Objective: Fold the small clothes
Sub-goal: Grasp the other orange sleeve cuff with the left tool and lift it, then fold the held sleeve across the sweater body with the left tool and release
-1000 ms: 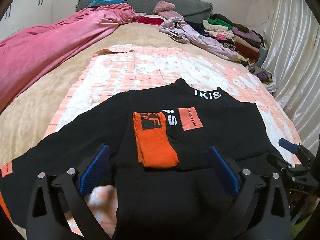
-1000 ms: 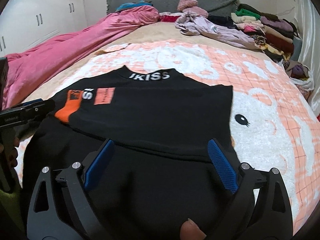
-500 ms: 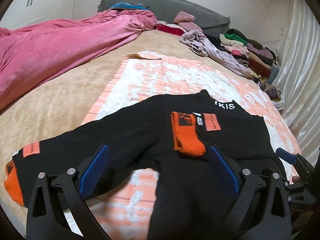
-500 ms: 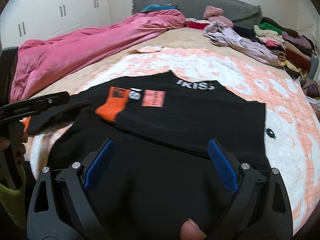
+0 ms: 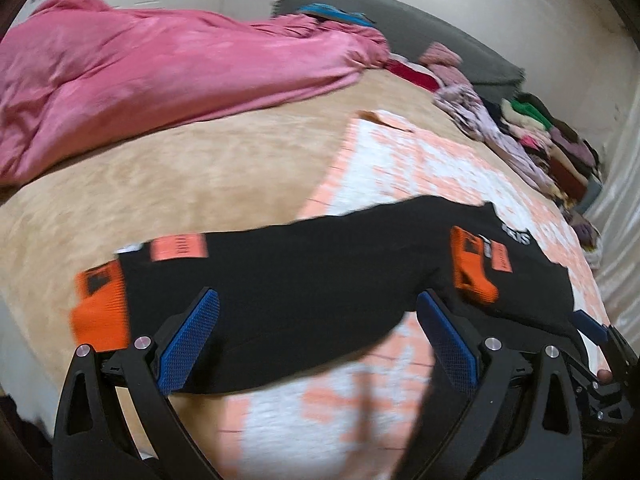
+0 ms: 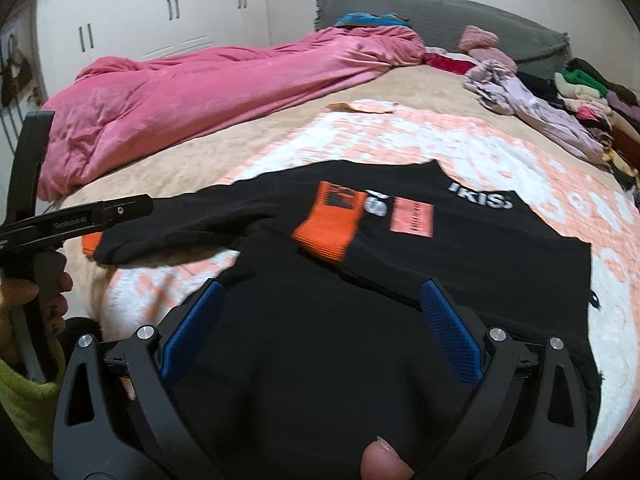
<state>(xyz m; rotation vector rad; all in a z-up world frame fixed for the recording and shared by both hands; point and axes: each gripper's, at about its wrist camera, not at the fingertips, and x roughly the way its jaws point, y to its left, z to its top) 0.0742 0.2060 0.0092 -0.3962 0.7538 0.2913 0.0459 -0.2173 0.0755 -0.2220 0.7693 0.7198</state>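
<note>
A: Sweater [image 5: 320, 280], black knit with orange cuffs, lies flat on the peach-and-white blanket [image 5: 420, 164] on the bed. How will it handle?

B: Soft, limp and light, I judge; it will drape and sag. Take it at the left sleeve's orange cuff [image 5: 102, 312], stretched out to the side; the other cuff [image 6: 330, 226] lies across the chest.

A: Jaws?

B: Left gripper [image 5: 316, 340]: 2 fingers wide apart, holding nothing, poised over the sleeve. Right gripper [image 6: 320, 332]: equally spread, empty, over the sweater's lower body.
</note>
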